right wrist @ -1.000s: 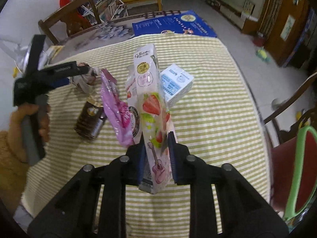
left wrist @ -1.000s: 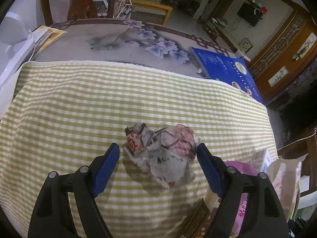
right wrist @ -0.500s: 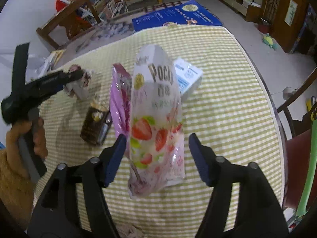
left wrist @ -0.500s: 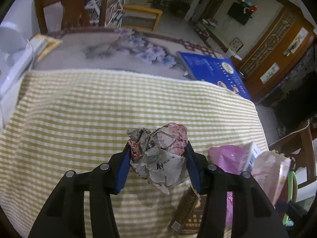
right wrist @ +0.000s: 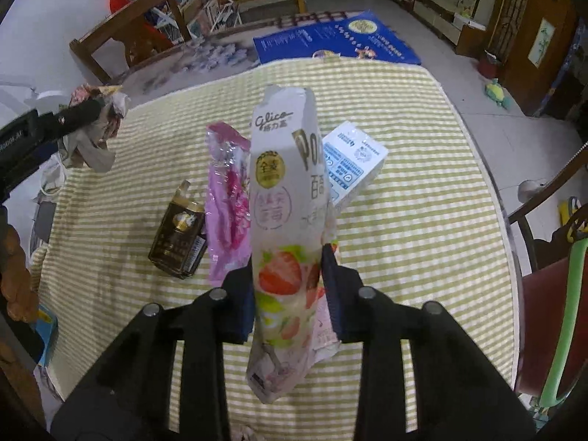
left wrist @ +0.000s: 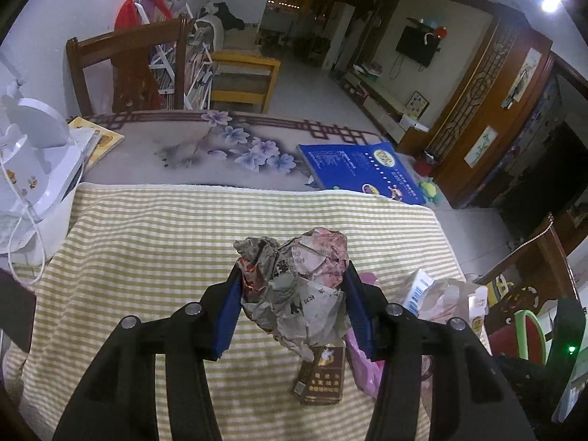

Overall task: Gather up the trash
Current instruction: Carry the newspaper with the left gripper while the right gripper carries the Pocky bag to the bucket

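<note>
Newspaper crumpled into a ball (left wrist: 297, 290) sits clenched between the blue pads of the left tongs (left wrist: 292, 294), lifted clear of the green-and-white striped cloth (left wrist: 147, 242) that covers the desk; from the right wrist view the same wad (right wrist: 97, 128) hangs in the air at the far left, above the cloth's edge. Right tongs (right wrist: 288, 286) are clamped on a strawberry Pocky packet (right wrist: 284, 198) — it stands upright between the pads, its torn top pointing away from the camera. On the cloth just beyond it lie three more pieces: a dark brown cigarette pack (right wrist: 178, 235) on the left, a crinkled pink wrapper (right wrist: 228, 198) touching the Pocky packet's left side, and a white-and-blue carton (right wrist: 352, 161) behind it on the right. A blue booklet (right wrist: 330, 40) lies on the bare flowered desk top past the cloth's far edge, and a wooden chair (left wrist: 128, 70) stands behind the desk.
</note>
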The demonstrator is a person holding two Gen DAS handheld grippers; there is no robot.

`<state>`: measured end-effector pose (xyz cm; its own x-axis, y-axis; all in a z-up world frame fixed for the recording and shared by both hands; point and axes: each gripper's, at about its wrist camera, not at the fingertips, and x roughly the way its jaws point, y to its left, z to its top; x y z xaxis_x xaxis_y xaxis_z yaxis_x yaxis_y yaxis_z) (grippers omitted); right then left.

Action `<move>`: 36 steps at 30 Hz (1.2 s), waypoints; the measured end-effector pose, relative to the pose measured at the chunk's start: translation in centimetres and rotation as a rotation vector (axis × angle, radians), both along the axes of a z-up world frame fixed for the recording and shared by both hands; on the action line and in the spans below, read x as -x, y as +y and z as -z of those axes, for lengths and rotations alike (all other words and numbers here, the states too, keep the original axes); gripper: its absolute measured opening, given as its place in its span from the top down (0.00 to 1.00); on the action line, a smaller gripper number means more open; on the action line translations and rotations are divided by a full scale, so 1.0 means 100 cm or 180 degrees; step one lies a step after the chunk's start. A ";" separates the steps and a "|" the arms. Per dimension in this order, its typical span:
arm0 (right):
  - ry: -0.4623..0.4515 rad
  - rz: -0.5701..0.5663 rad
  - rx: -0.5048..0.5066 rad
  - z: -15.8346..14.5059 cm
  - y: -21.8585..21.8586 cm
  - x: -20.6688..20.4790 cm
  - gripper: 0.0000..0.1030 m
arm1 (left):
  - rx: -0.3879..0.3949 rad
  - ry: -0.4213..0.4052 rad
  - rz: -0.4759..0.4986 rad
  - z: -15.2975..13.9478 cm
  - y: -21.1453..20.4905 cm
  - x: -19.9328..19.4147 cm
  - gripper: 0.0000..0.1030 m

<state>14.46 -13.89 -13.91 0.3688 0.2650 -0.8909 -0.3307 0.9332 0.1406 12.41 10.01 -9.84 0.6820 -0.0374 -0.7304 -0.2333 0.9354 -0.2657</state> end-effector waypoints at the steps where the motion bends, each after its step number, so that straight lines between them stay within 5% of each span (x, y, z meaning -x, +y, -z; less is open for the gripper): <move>1: -0.0024 0.0004 -0.0038 -0.005 -0.002 0.004 0.70 | -0.0014 0.0002 -0.0001 0.000 -0.002 0.002 0.53; 13: -0.0376 0.0166 -0.0338 -0.055 -0.026 0.054 0.70 | 0.0083 0.0073 0.0131 -0.002 -0.032 0.055 0.53; 21: -0.0673 0.0324 -0.0407 -0.084 -0.049 0.080 0.70 | 0.0017 -0.0150 0.0319 -0.031 -0.056 0.069 0.52; 36: -0.0793 0.0726 -0.0439 -0.094 -0.109 0.110 0.70 | 0.0001 -0.0260 0.0632 -0.046 -0.105 0.080 0.52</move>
